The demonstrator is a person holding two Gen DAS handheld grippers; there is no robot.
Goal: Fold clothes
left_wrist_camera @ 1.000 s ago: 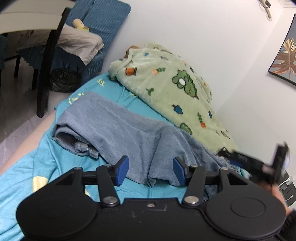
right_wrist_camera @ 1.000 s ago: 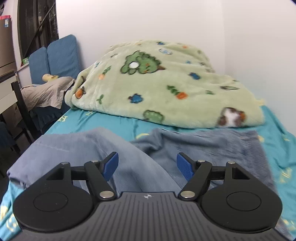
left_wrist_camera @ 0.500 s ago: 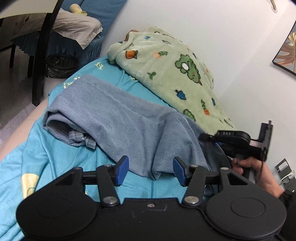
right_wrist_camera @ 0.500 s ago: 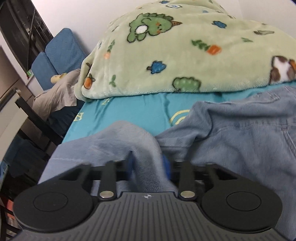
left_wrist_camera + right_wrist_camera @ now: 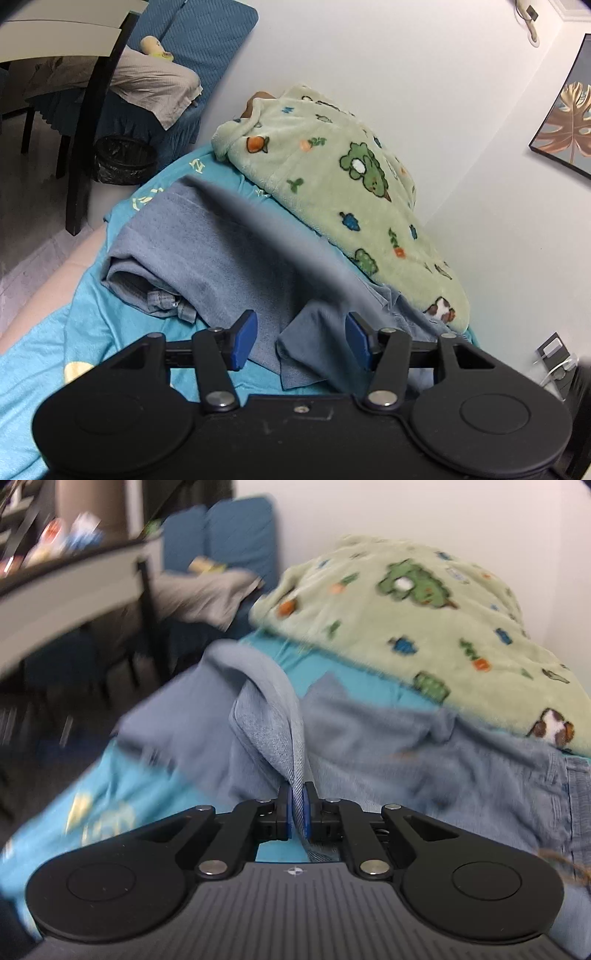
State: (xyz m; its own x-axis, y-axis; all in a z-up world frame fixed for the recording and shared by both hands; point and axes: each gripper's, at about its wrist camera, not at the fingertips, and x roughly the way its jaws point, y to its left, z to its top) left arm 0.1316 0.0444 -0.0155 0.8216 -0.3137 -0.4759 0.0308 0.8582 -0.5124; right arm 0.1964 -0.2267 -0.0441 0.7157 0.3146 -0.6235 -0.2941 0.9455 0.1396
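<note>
Right wrist view: the right hand-held gripper [image 5: 297, 814] is pinching a fold of the blue jeans [image 5: 406, 753], lifted off the bed [image 5: 122, 805]. The left hand-held gripper [image 5: 301, 339] hangs spread above the jeans' near edge, gripping nothing. The jeans lie rumpled and partly doubled, so squaring and flattening appear left. A green blanket [image 5: 332, 192] crowds the far side.

A teal-sheeted bed [image 5: 92, 332] carries blue jeans [image 5: 221, 251] beside a green blanket [image 5: 332, 177].
</note>
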